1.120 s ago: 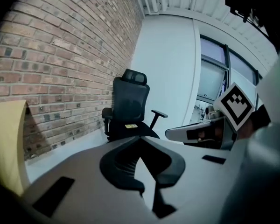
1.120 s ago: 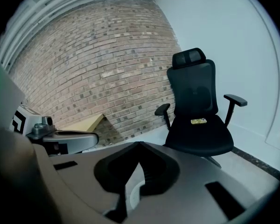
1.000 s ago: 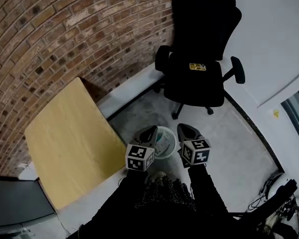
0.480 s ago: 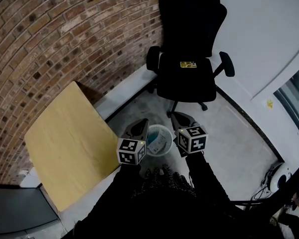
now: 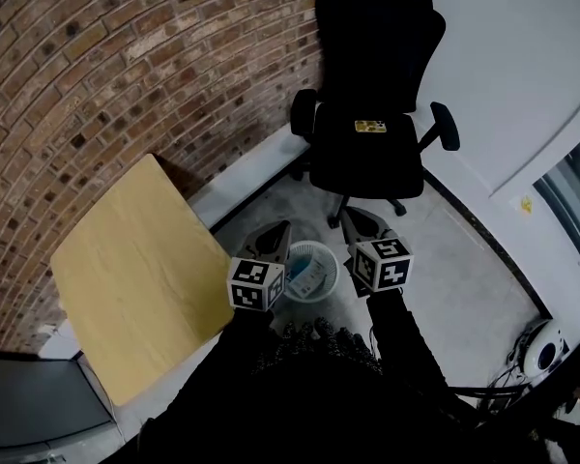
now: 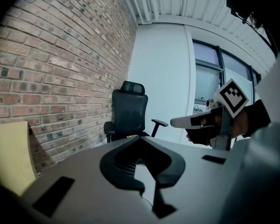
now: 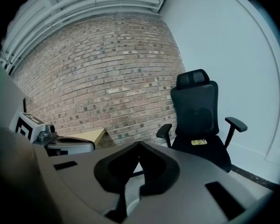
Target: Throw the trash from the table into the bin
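Note:
A white wire bin (image 5: 310,271) stands on the floor between my two grippers, with paper trash (image 5: 307,276) lying inside it. My left gripper (image 5: 275,232) hangs at the bin's left rim, its jaws together and empty. My right gripper (image 5: 356,220) hangs at the bin's right rim, also shut with nothing in it. The wooden table (image 5: 126,278) at the left shows a bare top. In the left gripper view the jaw tips (image 6: 140,139) meet and the right gripper (image 6: 192,121) shows at the side. In the right gripper view the tips (image 7: 139,145) meet too.
A black office chair (image 5: 367,114) stands just beyond the bin, with a small yellow item (image 5: 370,126) on its seat. A brick wall (image 5: 126,75) runs behind the table. Cables and a white device (image 5: 541,348) lie on the floor at the right.
Both grippers have risen a little above the bin, still side by side and shut. The head view has shifted slightly.

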The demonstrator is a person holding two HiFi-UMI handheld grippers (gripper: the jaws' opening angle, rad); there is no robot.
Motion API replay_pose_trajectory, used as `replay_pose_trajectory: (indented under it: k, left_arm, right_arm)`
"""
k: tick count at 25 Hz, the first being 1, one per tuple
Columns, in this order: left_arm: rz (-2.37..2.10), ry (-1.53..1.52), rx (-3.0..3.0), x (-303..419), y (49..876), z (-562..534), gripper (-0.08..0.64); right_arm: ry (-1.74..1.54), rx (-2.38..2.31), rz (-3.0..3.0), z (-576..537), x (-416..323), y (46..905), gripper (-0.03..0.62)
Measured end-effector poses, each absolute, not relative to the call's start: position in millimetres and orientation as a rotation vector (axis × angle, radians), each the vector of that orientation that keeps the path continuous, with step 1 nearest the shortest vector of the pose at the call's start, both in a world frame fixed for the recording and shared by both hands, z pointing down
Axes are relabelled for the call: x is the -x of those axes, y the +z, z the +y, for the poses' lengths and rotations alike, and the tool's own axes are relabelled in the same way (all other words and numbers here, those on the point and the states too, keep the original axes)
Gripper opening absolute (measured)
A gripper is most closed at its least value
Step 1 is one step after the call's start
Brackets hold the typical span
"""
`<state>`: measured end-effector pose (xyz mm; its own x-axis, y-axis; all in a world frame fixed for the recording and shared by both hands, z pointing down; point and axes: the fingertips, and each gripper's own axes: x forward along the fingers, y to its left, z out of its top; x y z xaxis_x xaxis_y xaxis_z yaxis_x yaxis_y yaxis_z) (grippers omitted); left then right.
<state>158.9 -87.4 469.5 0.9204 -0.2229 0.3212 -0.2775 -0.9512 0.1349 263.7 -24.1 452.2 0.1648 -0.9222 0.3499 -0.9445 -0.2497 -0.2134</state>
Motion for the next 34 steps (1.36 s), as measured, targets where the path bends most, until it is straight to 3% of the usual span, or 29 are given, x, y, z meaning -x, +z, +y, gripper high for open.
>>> replay_pose_trajectory:
  k: [34]
  left_arm:
    - [-0.421, 0.517, -2.872, -137, 490, -84, 0.005]
  right_arm:
    - [0.620, -2.272, -1.903, -24, -253, 461, 0.009]
